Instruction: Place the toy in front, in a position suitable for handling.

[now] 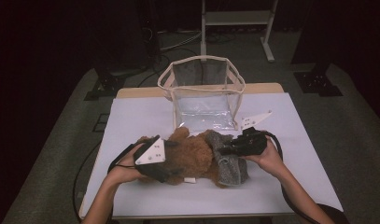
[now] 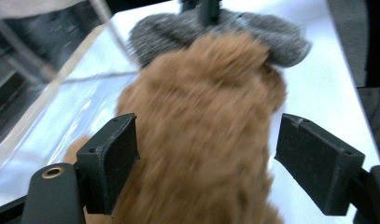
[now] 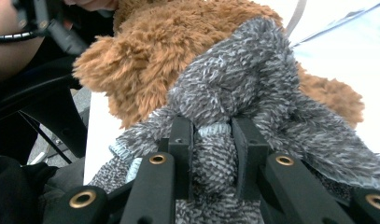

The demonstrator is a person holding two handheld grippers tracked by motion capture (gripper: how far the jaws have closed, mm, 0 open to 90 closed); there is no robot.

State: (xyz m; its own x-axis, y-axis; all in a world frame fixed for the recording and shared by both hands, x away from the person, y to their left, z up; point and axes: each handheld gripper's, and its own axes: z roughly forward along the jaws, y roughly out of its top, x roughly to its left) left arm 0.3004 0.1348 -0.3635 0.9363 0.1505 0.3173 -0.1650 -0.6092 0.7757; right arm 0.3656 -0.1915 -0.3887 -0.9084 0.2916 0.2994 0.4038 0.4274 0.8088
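Note:
A brown plush toy [image 1: 190,156] lies on its side on the white table, with a grey knitted garment [image 1: 229,161] on its right part. My left gripper [image 1: 160,161] is open, its jaws standing either side of the brown plush body [image 2: 201,135]. My right gripper [image 1: 225,150] is shut on a fold of the grey knit [image 3: 215,158], which bunches between the jaws. In the right gripper view the brown plush [image 3: 145,51] rises behind the grey garment [image 3: 253,79]. The left gripper view has the grey garment [image 2: 225,32] at the far end of the toy.
A clear plastic bag with a cream trim [image 1: 204,91] stands open behind the toy, at the table's far middle. The white table cover [image 1: 141,116] has bare room to the left, right and front. A white frame's legs [image 1: 236,21] stand on the floor beyond.

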